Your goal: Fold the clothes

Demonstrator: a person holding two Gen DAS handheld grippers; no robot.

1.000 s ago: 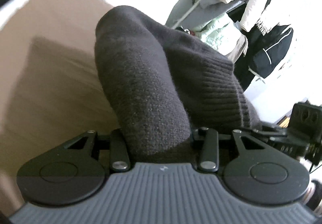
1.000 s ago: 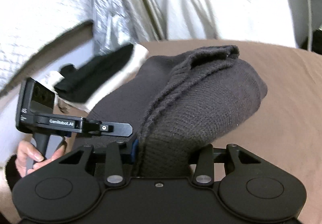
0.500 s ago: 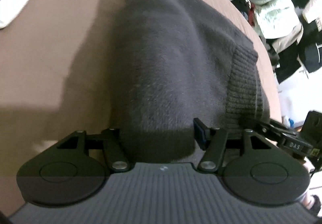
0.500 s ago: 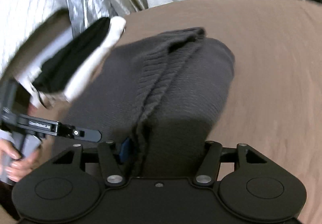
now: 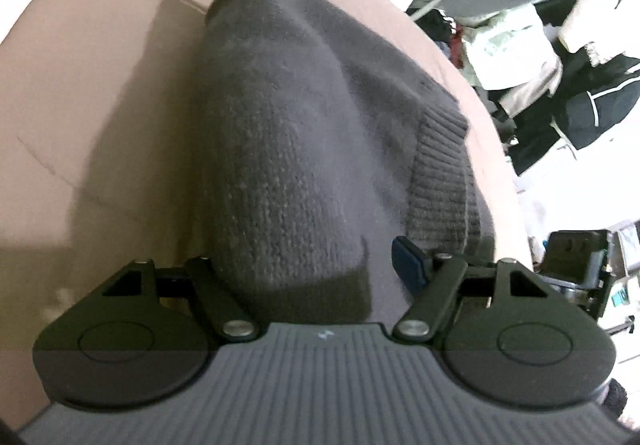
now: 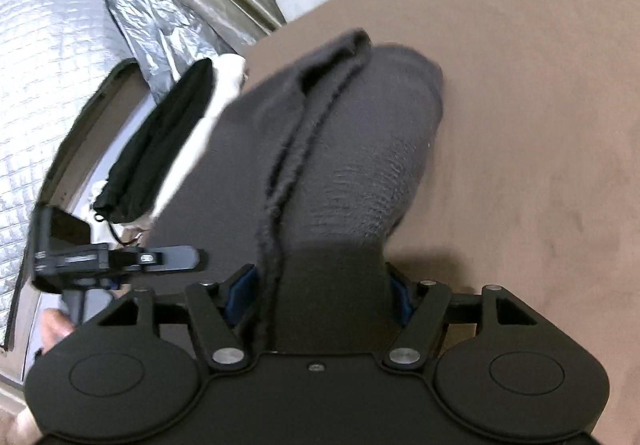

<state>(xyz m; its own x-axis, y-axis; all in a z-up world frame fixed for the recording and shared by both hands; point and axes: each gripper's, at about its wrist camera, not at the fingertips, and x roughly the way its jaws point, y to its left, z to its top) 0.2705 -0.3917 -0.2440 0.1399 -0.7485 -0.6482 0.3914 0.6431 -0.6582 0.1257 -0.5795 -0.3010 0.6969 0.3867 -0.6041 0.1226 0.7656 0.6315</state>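
A dark grey knit sweater [image 5: 304, 133] lies bunched on the brown bed cover [image 5: 100, 85], its ribbed hem [image 5: 440, 181] at the right. My left gripper [image 5: 308, 269] stands wide around the fold, the cloth filling the gap, one blue pad [image 5: 408, 261] showing. In the right wrist view the same sweater [image 6: 340, 165] runs forward in a thick fold. My right gripper [image 6: 320, 285] is shut on this fold, blue pads [image 6: 240, 291] pressing both sides. The left gripper's body [image 6: 100, 257] shows at the left of that view.
A folded black and white garment [image 6: 176, 141] lies beside the sweater by the silver quilted wall [image 6: 60, 65]. A rack of hanging clothes [image 5: 540, 45] stands beyond the bed's right edge. Brown cover [image 6: 540, 125] stretches to the right.
Both grippers have tipped downward and lowered the sweater onto the bed cover. The left gripper's jaws have spread wider around the cloth.
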